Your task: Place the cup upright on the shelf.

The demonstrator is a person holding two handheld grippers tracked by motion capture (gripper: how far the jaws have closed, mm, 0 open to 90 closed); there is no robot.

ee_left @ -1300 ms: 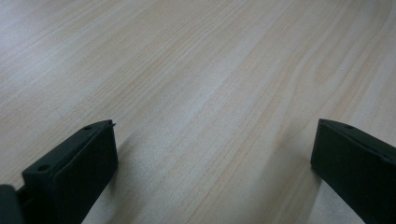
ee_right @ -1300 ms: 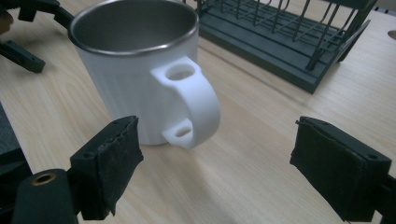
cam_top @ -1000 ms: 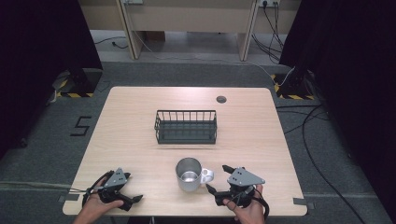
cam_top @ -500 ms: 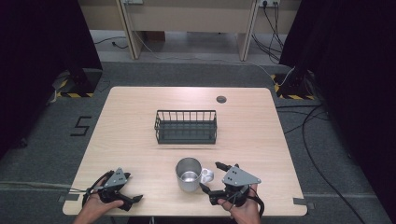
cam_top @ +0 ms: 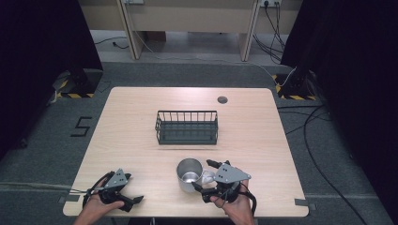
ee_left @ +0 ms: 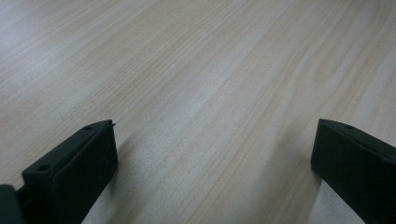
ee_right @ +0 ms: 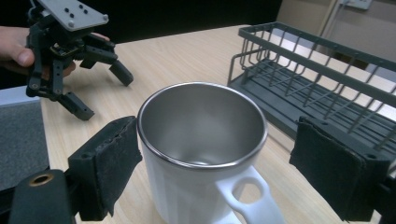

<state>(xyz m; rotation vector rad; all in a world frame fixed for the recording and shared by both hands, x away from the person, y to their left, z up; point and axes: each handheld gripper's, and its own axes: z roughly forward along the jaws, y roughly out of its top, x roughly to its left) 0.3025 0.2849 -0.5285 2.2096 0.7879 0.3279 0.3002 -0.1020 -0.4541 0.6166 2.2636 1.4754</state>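
A mug (cam_top: pixel 189 174) with a steel inside and a white outside stands upright near the table's front edge. Its white handle (ee_right: pixel 250 198) points toward my right gripper (cam_top: pixel 202 175). In the right gripper view that gripper (ee_right: pixel 215 154) stands open, its jaws on either side of the mug (ee_right: pixel 201 140). The left pad (ee_right: pixel 112 163) is close against the mug's wall, and a clear gap separates the right pad (ee_right: pixel 336 168) from it. At the front left my left gripper (cam_top: pixel 133 187) rests open over bare wood (ee_left: pixel 212 154), holding nothing.
A dark wire rack (cam_top: pixel 187 127) sits at the middle of the wooden table (cam_top: pixel 263 140), just behind the mug, and rises to the right in the right gripper view (ee_right: pixel 317 70). A round grommet (cam_top: pixel 222 99) marks the far edge. Cables lie on the floor at the right.
My right gripper has moved left toward the mug, so its jaws now flank it. The left gripper, the mug and the rack have stayed put.
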